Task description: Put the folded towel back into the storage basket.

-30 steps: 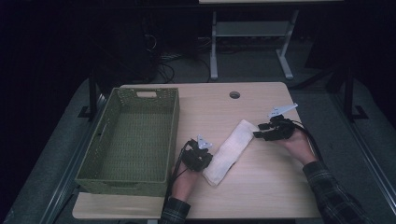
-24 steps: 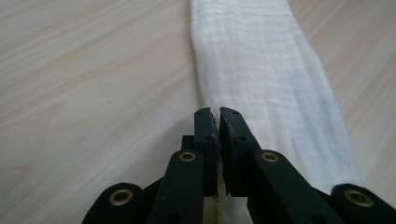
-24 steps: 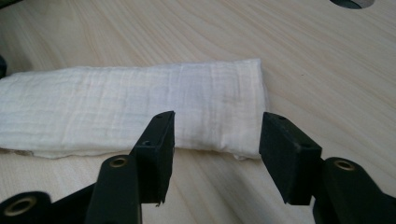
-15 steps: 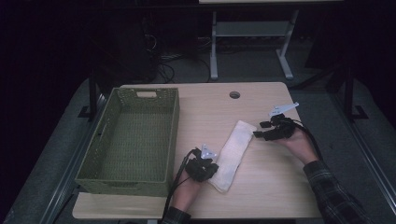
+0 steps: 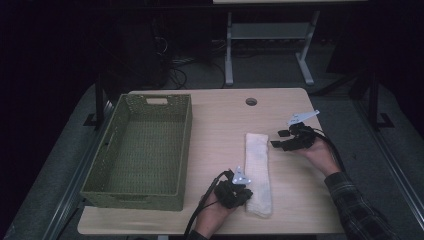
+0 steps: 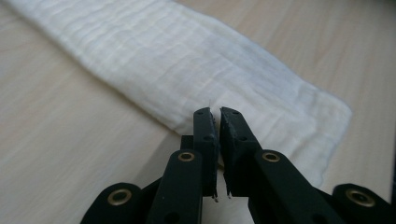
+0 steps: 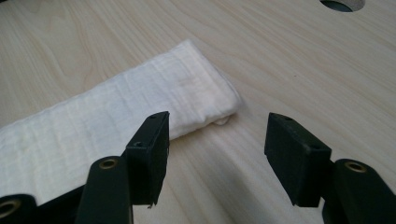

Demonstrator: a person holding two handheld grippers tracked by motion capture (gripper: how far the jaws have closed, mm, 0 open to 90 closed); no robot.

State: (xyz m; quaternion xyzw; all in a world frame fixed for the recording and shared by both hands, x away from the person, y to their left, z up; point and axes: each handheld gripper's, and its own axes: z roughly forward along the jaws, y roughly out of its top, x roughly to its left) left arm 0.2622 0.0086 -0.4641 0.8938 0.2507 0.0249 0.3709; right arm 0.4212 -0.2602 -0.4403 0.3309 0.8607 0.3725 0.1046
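Left gripper [image 5: 243,192] sat at the near end of the folded white towel [image 5: 258,172], jaws closed with its edge seemingly pinched between the tips. Right gripper [image 5: 282,139] stood open beside the far end, not touching — the towel lay lengthwise on the wooden table [image 5: 220,125], right of the green basket [image 5: 145,150]

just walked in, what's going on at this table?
A person is working a folded white towel on a wooden table with a handheld gripper in each hand. The left gripper has its fingers shut at the towel's near end; whether they pinch cloth, I can't tell. The right gripper sits just off the far end, fingers apart with nothing between them, having just been opening. The towel lies straight, running away from the person. A green woven basket stands empty on the left.
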